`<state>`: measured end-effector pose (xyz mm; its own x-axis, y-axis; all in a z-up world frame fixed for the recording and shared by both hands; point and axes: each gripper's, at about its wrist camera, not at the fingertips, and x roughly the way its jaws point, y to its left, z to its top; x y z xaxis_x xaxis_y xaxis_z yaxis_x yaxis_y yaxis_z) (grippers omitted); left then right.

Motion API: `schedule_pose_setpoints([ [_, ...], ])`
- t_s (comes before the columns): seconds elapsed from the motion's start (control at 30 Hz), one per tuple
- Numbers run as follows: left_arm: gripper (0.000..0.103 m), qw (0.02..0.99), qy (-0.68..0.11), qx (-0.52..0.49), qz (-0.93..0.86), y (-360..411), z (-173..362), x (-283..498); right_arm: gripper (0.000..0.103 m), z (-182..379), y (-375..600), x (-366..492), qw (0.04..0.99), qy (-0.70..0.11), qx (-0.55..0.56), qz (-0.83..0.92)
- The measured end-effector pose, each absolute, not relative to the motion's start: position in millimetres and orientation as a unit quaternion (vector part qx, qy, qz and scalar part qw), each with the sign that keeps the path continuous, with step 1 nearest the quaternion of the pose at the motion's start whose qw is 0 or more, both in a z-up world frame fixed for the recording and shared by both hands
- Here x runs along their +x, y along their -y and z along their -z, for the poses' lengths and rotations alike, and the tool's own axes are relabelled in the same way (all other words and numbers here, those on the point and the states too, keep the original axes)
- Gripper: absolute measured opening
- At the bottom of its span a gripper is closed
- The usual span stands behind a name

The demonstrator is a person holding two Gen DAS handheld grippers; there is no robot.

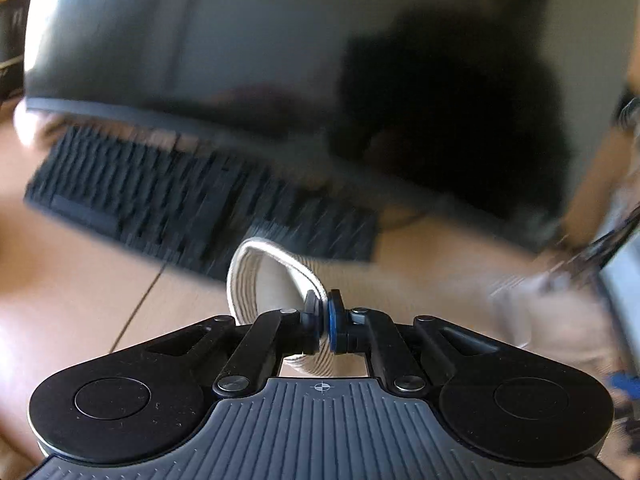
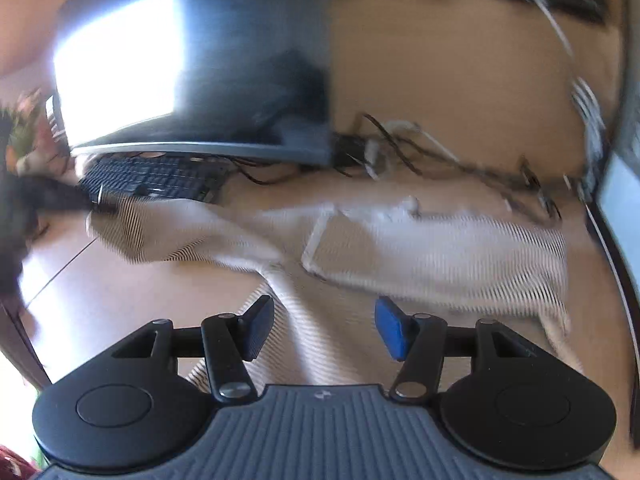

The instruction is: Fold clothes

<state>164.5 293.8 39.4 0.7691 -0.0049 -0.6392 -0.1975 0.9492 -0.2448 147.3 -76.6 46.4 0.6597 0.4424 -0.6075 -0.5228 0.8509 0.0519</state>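
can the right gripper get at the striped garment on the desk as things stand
Probably yes. The right gripper is open and the striped garment lies right below and ahead of its fingers, with nothing between. The left gripper is shut on another part, well clear.

I see the garment point(image 2: 400, 248) spread on the desk point(image 2: 120, 300). The keyboard point(image 2: 152, 178) lies behind its left end, the monitor point(image 2: 200, 60) behind that.
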Motion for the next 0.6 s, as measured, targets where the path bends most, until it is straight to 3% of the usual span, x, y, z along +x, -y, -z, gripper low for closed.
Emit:
schedule_pose_setpoints([
  [0.23,0.005,0.94,-0.305,-0.15,0.007,-274.0,-97.8,147.7,0.06,-55.8,-19.3,136.5,0.896,-0.207,-0.124,-0.372],
  [0.5,0.005,0.942,-0.3,-0.138,0.055,-252.6,-118.2,146.6,0.059,-72.3,-95.4,130.4,0.892,-0.125,-0.133,-0.412],
  [0.53,0.005,0.943,-0.299,-0.137,0.058,-251.0,-119.1,147.6,0.057,-75.4,-97.5,131.4,0.894,-0.123,-0.131,-0.41],
  [0.6,0.005,0.943,-0.297,-0.137,0.063,-247.2,-120.5,150.2,0.036,-80.4,-96.8,133.6,0.897,-0.124,-0.128,-0.403],
])
